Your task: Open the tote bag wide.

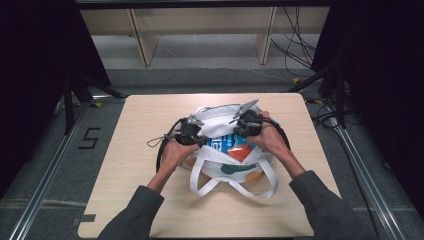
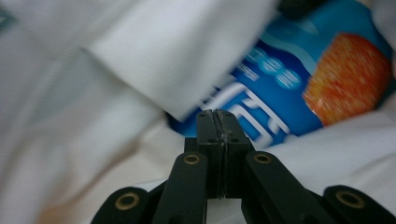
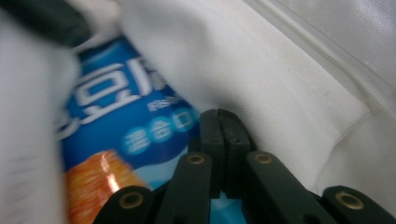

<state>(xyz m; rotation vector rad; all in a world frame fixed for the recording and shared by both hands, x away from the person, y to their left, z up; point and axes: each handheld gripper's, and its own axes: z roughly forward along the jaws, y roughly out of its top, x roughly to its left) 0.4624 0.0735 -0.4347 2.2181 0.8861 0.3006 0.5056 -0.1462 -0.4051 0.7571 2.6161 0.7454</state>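
My left tool point(image 2: 217, 116) and right tool point(image 3: 219, 115) are both clenched empty at the white bag's point(image 1: 220, 117) mouth on the surface point(image 1: 150, 115); closed tips could snag fabric or push the blue snack packet point(image 2: 285, 88) deeper, I reckon.

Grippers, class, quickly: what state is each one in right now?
Left gripper: jaws shut, nothing between them, tips at the blue snack packet inside the white fabric tote bag.
Right gripper: jaws shut, holding nothing.
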